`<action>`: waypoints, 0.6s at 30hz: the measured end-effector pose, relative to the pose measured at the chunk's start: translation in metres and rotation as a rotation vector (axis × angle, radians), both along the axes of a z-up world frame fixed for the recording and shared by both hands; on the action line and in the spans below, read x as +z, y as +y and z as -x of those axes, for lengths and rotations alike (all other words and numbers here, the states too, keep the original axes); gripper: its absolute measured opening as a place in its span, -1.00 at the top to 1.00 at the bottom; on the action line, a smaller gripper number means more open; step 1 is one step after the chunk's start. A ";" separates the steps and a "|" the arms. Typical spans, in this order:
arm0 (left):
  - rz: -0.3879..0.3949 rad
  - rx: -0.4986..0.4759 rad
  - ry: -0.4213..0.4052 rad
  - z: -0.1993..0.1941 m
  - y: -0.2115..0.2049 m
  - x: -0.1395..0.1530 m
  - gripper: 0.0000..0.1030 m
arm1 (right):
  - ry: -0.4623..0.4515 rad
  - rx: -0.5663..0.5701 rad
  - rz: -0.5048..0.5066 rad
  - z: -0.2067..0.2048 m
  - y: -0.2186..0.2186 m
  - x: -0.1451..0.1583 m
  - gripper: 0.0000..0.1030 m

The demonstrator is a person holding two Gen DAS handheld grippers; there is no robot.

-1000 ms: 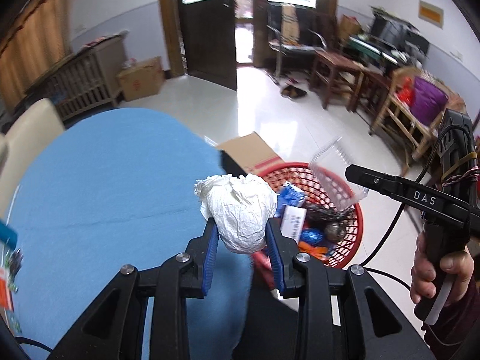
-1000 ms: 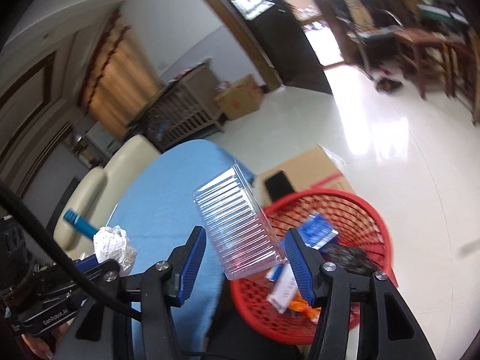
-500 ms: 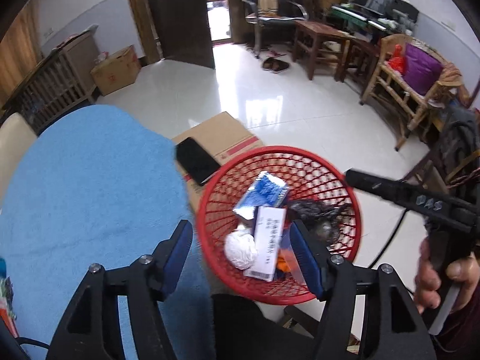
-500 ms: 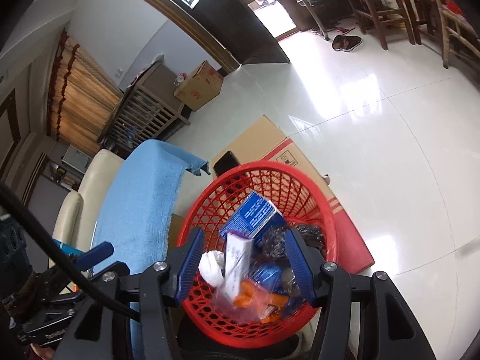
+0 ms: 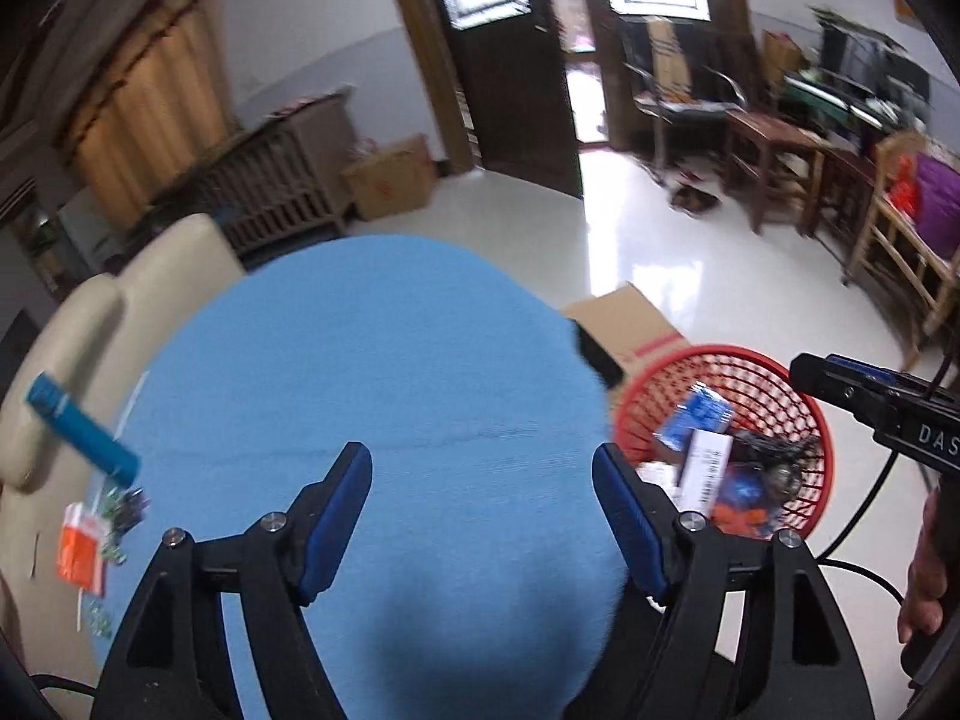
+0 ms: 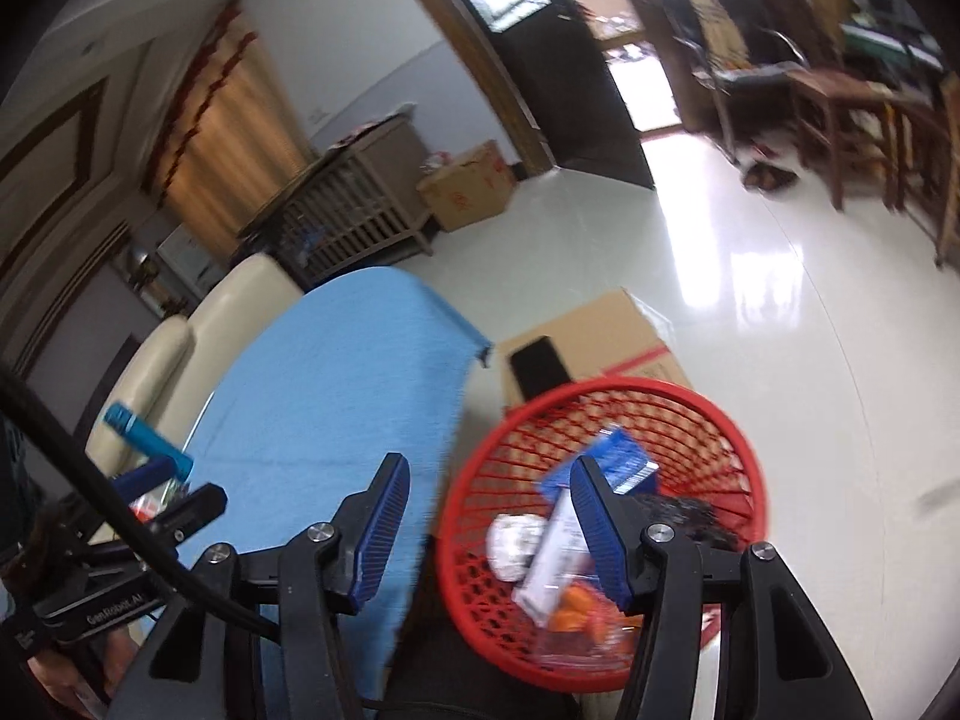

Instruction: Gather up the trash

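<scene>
1. The left claw [image 5: 480, 510] hangs over the blue-clothed worktop [image 5: 372, 360], its jaws opening with nothing between them
2. The right claw [image 6: 489, 525] is released and empty, at the worktop's edge by the red mesh basket [image 6: 708, 414]
3. In the basket on the floor lie a crumpled white paper ball [image 6: 510, 543], a blue carton [image 6: 624, 468] and a white box [image 6: 555, 564]
4. A blue tube [image 5: 81, 429] and an orange packet [image 5: 78, 555] lie at the worktop's left edge

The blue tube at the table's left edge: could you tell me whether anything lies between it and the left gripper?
Nothing visible does. Only bare blue tablecloth separates the left gripper, its jaws opening and empty, from the blue tube.
</scene>
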State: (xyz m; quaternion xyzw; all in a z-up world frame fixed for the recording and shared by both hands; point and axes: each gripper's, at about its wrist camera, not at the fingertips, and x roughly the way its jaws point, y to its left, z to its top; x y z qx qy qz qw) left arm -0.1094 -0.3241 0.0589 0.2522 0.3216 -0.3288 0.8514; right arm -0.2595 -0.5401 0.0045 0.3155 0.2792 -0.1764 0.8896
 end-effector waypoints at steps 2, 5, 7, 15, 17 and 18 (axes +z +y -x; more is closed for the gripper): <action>0.020 0.050 -0.018 -0.006 0.024 0.008 -0.49 | -0.004 0.031 0.030 -0.010 0.017 0.010 -0.16; 0.049 0.127 -0.038 -0.017 0.058 0.018 -0.49 | -0.006 0.086 0.090 -0.026 0.048 0.029 -0.16; 0.064 0.183 -0.058 -0.021 0.079 0.023 -0.50 | -0.007 0.127 0.127 -0.036 0.070 0.041 -0.16; 0.109 0.342 -0.143 -0.025 0.149 0.039 -0.65 | -0.034 0.243 0.229 -0.064 0.149 0.081 -0.17; 0.120 0.366 -0.155 -0.025 0.161 0.042 -0.66 | -0.034 0.266 0.248 -0.071 0.165 0.089 -0.20; 0.125 0.378 -0.162 -0.024 0.168 0.044 -0.66 | -0.033 0.278 0.257 -0.075 0.174 0.094 -0.22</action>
